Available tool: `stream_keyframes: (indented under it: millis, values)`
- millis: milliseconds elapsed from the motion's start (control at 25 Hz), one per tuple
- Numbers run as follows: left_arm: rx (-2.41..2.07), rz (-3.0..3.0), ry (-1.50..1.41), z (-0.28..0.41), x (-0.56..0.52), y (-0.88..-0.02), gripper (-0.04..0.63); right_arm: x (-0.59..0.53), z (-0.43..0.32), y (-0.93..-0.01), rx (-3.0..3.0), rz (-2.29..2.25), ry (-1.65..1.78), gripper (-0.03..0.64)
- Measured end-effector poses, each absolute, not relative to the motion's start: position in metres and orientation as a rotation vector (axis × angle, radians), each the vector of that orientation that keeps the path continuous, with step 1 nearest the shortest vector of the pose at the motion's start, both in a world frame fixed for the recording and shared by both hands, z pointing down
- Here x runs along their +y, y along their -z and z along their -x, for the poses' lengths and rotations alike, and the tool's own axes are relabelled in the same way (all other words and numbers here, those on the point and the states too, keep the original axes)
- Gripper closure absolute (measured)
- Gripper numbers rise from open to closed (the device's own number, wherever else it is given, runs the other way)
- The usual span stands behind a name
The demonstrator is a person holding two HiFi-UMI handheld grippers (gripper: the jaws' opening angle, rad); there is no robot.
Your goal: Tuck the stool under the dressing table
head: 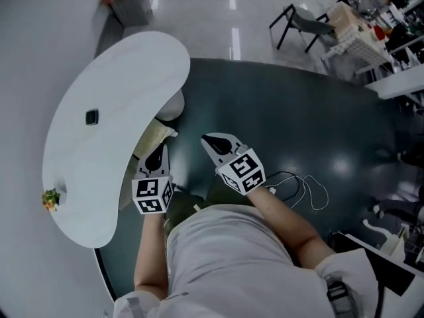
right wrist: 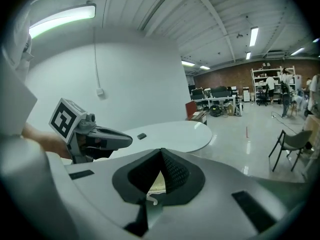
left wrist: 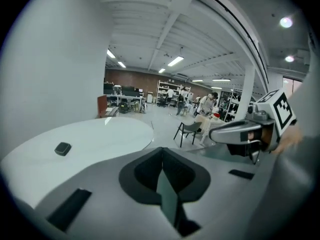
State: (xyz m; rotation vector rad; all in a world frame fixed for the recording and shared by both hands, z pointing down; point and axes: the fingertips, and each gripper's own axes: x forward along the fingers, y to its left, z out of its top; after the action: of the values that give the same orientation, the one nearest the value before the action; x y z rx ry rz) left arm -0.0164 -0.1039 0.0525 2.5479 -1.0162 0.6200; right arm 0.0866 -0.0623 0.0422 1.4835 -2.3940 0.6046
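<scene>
While the left gripper (head: pixel 159 150) and right gripper (head: pixel 209 140) are hovering, jaws shut and empty, the stool (head: pixel 154 138) is sitting mostly hidden under the white surface (head: pixel 119 91), its cream edge showing.

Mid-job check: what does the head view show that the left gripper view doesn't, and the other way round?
Head view only: the stool partly under the dressing table, a small plant at the table's near end, and a white cable on the dark rug. Left gripper view only: ceiling lights and distant shelving. Both: the tabletop, the small dark object on it, the black chair and the right gripper.
</scene>
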Motion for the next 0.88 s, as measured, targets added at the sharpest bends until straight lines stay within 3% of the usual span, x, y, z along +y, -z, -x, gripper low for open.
stream_keyframes:
  millis: [880]
  values:
    - [-0.999,-2.807,-0.202,-0.002,-0.068,0.111,0.594,-0.012,-0.125,0.111,-2.582,-1.555,-0.315,0.607]
